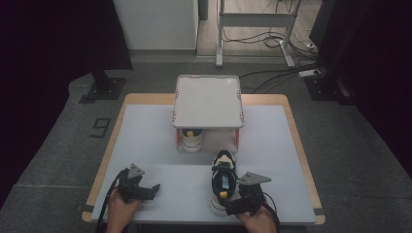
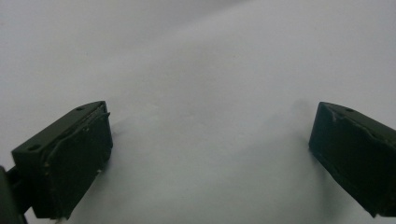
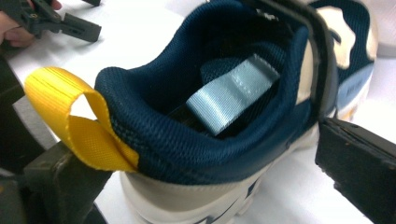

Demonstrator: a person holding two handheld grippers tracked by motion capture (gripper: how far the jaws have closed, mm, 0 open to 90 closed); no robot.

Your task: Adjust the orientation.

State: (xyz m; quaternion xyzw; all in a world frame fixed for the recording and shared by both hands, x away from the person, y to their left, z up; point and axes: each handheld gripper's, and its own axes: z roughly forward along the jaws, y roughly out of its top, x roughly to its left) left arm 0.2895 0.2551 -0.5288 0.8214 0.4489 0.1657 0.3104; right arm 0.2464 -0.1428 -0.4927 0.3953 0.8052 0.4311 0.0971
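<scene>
R gripper view: yellow heel loop [image 3: 79, 126], shoe [image 3: 224, 121] btwn open jaws.

From my end the shoe [image 3: 205, 135] by my right gripper [image 3: 210, 186] is mostly navy mesh cloth, a bit fuzzy round the collar, with a smooth off-white sole that looks rubbery. Its yellow heel loop [image 3: 77, 116] is coarse woven webbing, and the pale blue strap [image 3: 231, 95] inside is finer webbing with a slight sheen and visible stitching. Both grippers have matt black jaws, plastic by the look, scuffed at the edges; the left gripper [image 2: 210, 154] shows that wear too. The table [image 1: 145, 141] top is smooth, matt, pale grey with a wood edge. The little stand [image 1: 208, 99] looks like matt light plastic.
</scene>
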